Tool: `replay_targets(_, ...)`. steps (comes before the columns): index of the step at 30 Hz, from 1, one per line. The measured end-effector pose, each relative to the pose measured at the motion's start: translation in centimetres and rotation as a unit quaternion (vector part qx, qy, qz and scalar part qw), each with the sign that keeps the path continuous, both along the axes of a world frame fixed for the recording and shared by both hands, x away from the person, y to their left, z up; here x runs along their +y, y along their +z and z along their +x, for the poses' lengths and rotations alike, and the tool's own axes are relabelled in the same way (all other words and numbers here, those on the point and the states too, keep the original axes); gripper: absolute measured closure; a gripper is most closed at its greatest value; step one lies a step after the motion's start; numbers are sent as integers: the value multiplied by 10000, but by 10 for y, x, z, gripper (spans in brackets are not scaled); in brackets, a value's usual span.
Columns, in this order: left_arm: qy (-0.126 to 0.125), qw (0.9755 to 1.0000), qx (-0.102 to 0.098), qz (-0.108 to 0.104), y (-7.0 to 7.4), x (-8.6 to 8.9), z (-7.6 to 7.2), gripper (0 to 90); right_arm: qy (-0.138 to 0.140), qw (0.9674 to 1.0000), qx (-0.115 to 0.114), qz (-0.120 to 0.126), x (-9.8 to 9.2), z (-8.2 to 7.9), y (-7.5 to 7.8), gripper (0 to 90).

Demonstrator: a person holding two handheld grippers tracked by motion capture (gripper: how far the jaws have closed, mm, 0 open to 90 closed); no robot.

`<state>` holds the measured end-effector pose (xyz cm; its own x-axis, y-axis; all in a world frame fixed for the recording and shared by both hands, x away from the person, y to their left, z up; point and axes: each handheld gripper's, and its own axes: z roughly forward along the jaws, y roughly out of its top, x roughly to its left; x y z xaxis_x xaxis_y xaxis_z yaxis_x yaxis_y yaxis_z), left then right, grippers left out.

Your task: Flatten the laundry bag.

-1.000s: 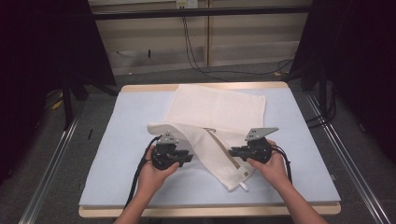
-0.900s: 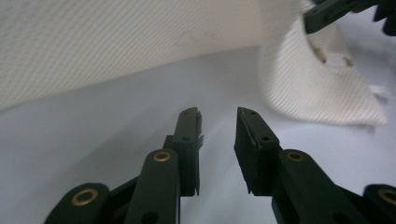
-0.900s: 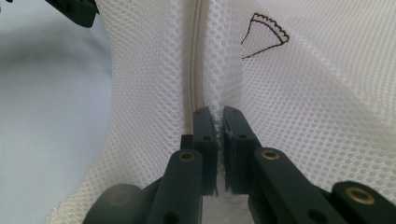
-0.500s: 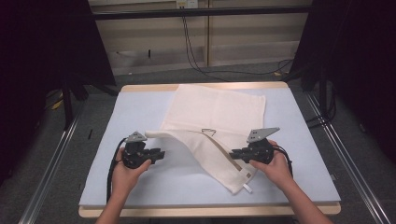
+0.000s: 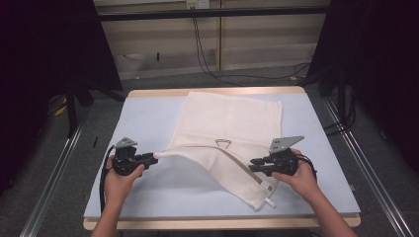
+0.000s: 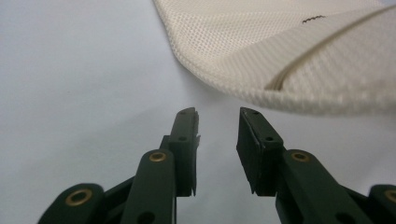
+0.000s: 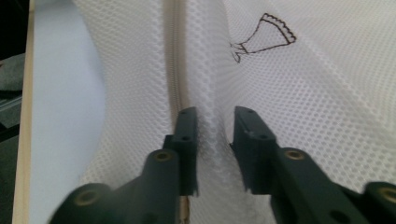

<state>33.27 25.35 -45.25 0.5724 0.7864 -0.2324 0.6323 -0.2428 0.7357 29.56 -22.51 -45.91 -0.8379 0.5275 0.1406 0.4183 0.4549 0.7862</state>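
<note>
- High view, nearest edge first: two forearms come in from the bottom, the left hand (image 5: 118,174) and the right hand (image 5: 295,175) each wrapped around a black gripper above the near half of the table (image 5: 148,113), which has a pale blue top and a wooden rim.
- Near right, the lower corner of a cream mesh bag (image 5: 232,128) reaches toward the near edge, with a small white tag at its tip.
- Right gripper (image 5: 253,165) points left at the right side of the bag's folded flap. In the right gripper view its jaws stand slightly apart, with a bunched ridge of mesh (image 7: 212,135) between them beside the zipper (image 7: 173,70); whether they actually pinch the mesh cannot be told.
- Left gripper (image 5: 153,158) sits on the left and points right, its tip at the left end of the flap, which is drawn out to a point there. In the left gripper view the jaws (image 6: 217,119) are apart with nothing between them, bare table showing through the gap, and the bag's edge (image 6: 280,60) lies just beyond them.
- Farther off, the flap runs as a raised band across the bag from left to near right.
- Beyond it the rest of the bag lies flat toward the far edge, with a small dark hanger-shaped mark (image 5: 224,143) printed near its middle.
</note>
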Motion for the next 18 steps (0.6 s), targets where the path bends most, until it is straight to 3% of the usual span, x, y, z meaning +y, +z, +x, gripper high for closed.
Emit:
replay_targets(5, 156, 9999, 13, -17, -3, 8, 3, 646, -191, 9998, 14, -25, -10, -6, -1, 636)
replay_targets(11, 248, 9997, -85, -35, 1, 11, 8, 641, -18, 9997, 236, -95, -18, -11, -7, 827)
replay_targets(13, 236, 9997, -108, -15, 2, 10, 9, 643, 14, 9996, 189, -196, -19, -11, -4, 856)
replay_targets(15, 197, 9997, -124, -54, 2, 8, 10, 643, 53, 9997, 84, -241, -20, -11, 0, 841)
replay_targets(18, 124, 9997, -144, -149, 5, 3, 10, 632, -88, 9995, 58, -293, -24, -12, 0, 713)
